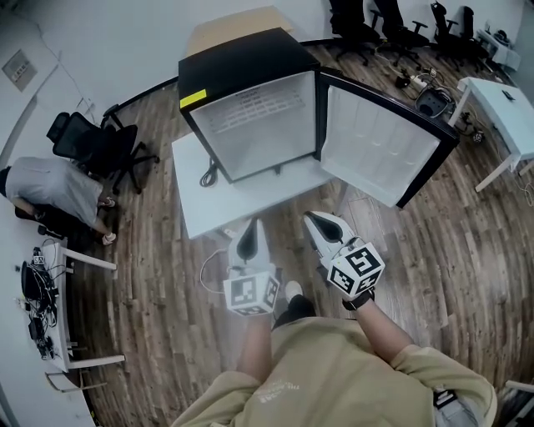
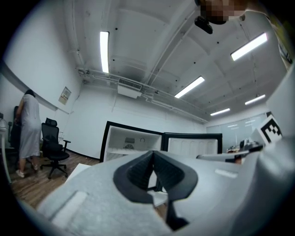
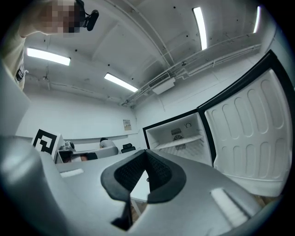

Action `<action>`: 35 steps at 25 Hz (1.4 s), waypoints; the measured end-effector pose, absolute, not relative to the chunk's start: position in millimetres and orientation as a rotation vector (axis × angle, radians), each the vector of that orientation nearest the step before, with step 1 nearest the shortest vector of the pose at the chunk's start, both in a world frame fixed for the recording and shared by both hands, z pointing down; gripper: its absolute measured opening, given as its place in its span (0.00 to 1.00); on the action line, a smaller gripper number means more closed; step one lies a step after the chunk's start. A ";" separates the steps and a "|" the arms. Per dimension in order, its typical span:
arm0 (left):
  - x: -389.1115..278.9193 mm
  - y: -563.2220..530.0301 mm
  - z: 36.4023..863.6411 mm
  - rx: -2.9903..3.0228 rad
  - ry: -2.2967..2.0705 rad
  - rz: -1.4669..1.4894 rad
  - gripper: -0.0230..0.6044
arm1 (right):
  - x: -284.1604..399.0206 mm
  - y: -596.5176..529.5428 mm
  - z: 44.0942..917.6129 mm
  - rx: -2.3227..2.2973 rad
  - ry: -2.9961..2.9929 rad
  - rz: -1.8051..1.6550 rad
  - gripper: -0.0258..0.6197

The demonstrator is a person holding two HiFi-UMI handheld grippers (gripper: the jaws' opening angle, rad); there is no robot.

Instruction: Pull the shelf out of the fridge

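Note:
A small black fridge (image 1: 250, 108) stands on a low white table (image 1: 196, 196), its door (image 1: 380, 150) swung open to the right. Inside the white cavity a shelf (image 3: 179, 142) spans the upper part; the same shelf (image 2: 123, 150) also shows in the left gripper view. My left gripper (image 1: 249, 227) and right gripper (image 1: 317, 220) hover side by side short of the table's front edge, pointing at the fridge and apart from it. The left gripper's (image 2: 153, 153) jaws meet at the tips and hold nothing. The right gripper (image 3: 146, 152) is likewise shut and empty.
A person (image 1: 50, 188) bends over at the far left beside a black office chair (image 1: 96, 142). A desk with cables (image 1: 42, 300) stands at the left edge. A white table (image 1: 501, 108) and more chairs (image 1: 392, 25) stand at the back right. A cable (image 1: 209, 175) lies on the fridge's table.

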State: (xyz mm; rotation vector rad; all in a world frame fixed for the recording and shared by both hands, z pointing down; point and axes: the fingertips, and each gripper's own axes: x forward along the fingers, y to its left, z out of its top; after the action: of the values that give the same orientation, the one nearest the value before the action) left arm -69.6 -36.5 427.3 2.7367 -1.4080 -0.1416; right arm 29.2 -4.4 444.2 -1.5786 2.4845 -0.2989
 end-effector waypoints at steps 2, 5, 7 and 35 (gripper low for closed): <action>-76.7 -57.1 426.5 2.726 -1.405 -0.161 0.04 | 26.0 -24.1 444.1 -1.587 2.482 -0.308 0.05; -87.1 -88.6 426.3 2.710 -1.399 -0.183 0.04 | 16.3 -54.2 442.4 -1.591 2.489 -0.307 0.05; -93.5 -108.4 425.7 2.710 -1.394 -0.191 0.04 | 7.7 -74.6 441.4 -1.590 2.494 -0.305 0.05; -82.9 -274.2 432.7 2.753 -1.356 -0.140 0.04 | 41.1 -277.5 462.9 -1.408 2.116 -0.701 0.15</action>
State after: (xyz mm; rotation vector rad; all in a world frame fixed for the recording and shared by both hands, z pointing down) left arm -82.9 -274.2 432.7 2.7526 -1.3562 -0.1396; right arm 41.1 -277.5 462.9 -1.4082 2.1162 -0.7009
